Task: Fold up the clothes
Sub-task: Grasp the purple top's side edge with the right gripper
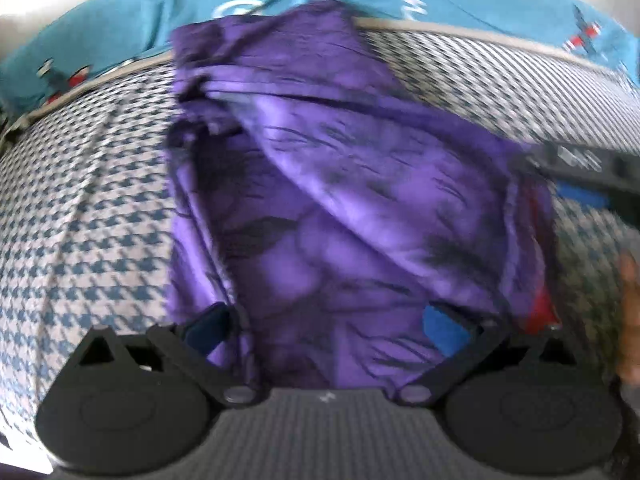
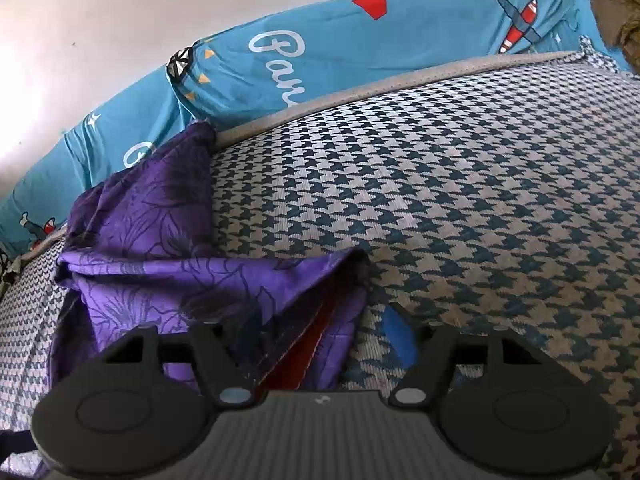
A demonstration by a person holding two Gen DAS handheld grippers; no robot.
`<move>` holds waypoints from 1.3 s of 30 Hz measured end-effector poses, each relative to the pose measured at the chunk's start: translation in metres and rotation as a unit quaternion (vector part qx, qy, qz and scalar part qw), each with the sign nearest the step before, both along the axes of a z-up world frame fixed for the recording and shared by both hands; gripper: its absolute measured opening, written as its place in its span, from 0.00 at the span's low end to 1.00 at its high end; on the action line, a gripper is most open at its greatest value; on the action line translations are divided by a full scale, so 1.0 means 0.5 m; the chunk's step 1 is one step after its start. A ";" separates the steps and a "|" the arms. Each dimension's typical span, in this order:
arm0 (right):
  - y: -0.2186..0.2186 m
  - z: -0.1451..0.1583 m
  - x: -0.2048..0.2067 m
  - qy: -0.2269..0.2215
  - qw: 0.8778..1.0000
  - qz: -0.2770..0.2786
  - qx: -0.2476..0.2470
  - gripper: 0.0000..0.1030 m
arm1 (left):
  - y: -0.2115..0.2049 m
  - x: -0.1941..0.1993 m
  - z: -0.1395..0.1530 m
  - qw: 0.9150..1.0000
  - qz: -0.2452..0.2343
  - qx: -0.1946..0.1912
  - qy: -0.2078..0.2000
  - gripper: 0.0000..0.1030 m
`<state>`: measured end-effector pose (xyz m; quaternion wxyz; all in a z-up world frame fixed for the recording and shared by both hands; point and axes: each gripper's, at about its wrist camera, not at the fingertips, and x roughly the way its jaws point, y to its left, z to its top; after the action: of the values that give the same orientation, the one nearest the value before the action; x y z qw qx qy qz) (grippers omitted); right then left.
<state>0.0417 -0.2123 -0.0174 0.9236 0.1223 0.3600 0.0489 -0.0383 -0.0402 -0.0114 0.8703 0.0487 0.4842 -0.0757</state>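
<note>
A purple garment (image 1: 320, 184) with a dark floral print lies crumpled on a houndstooth surface (image 1: 88, 208). My left gripper (image 1: 326, 330) is open, its blue-padded fingers spread wide, with the cloth's near edge lying between them. My right gripper (image 2: 316, 332) is open too, at the garment's (image 2: 168, 248) right corner, where a red lining (image 2: 308, 344) shows; cloth lies between its fingers. The right gripper also shows in the left wrist view (image 1: 576, 176), blurred, at the garment's right edge.
A teal sheet (image 2: 360, 48) printed with planes and white lettering runs along the back, past a grey piped edge (image 2: 360, 92). A pale wall (image 2: 100, 20) stands behind it. Open houndstooth surface (image 2: 480, 200) spreads to the right of the garment.
</note>
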 end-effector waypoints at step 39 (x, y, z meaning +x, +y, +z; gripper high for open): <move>0.001 0.132 -0.076 -0.194 0.980 0.022 -0.037 0.09 | -0.011 -0.032 0.017 0.993 0.003 -0.120 -0.012 1.00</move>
<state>0.0038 -0.2118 0.0488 0.9785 0.0678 0.1782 0.0787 -0.0545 -0.0457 -0.0030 0.8759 -0.0571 0.4611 -0.1300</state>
